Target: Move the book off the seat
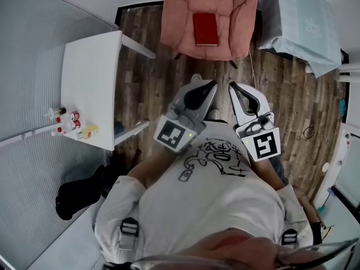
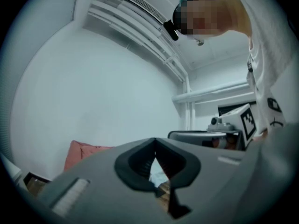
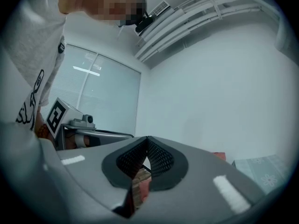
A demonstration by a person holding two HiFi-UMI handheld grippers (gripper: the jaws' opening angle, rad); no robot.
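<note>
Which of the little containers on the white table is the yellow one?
The yellow container, rightmost of the cluster in the head view, nearest the table's edge; the other containers look red and white.

The head camera looks steeply down past the person's chest onto the left tool (image 1: pixel 212 85), the right tool (image 1: pixel 232 85), the wooden floor (image 1: pixel 152 61) and the far pink chair (image 1: pixel 183 16). Each tool camera sits close behind its own jaws, facing level toward the far wall (image 2: pixel 93 92). All three views share the chair; each tool view also catches the other tool's marker cube (image 2: pixel 250 120).
</note>
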